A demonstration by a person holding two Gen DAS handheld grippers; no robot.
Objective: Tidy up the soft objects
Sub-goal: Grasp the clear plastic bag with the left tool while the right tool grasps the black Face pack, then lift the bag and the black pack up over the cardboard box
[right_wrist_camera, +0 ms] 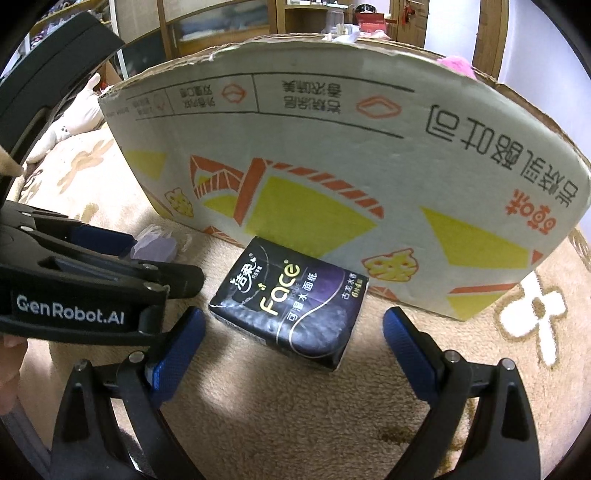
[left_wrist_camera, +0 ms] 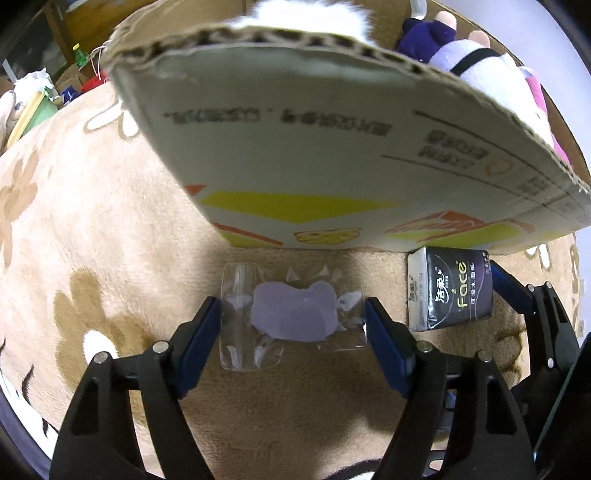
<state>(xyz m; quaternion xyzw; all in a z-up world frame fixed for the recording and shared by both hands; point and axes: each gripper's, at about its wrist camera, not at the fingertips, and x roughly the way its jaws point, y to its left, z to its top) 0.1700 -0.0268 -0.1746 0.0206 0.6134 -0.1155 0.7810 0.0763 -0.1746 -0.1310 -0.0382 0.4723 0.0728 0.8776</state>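
Note:
A clear plastic packet [left_wrist_camera: 293,314] with a pale purple soft piece inside lies flat on the beige blanket, just in front of a cardboard box [left_wrist_camera: 332,147]. My left gripper [left_wrist_camera: 293,306] points down over it, its blue pads at the packet's two side edges, and the packet is not buckled. A dark tissue pack marked "Face" [right_wrist_camera: 291,299] lies against the box [right_wrist_camera: 332,147]. My right gripper [right_wrist_camera: 293,321] stands open around its near end, its pads clear of it. The same tissue pack [left_wrist_camera: 450,291] also appears in the left wrist view.
Plush toys [left_wrist_camera: 480,70] stick out of the box top, one of them pink [right_wrist_camera: 454,64]. The flower-patterned blanket [left_wrist_camera: 74,221] spreads to the left. Clutter and bottles [left_wrist_camera: 79,55] lie far left. Wooden furniture [right_wrist_camera: 295,22] stands behind the box.

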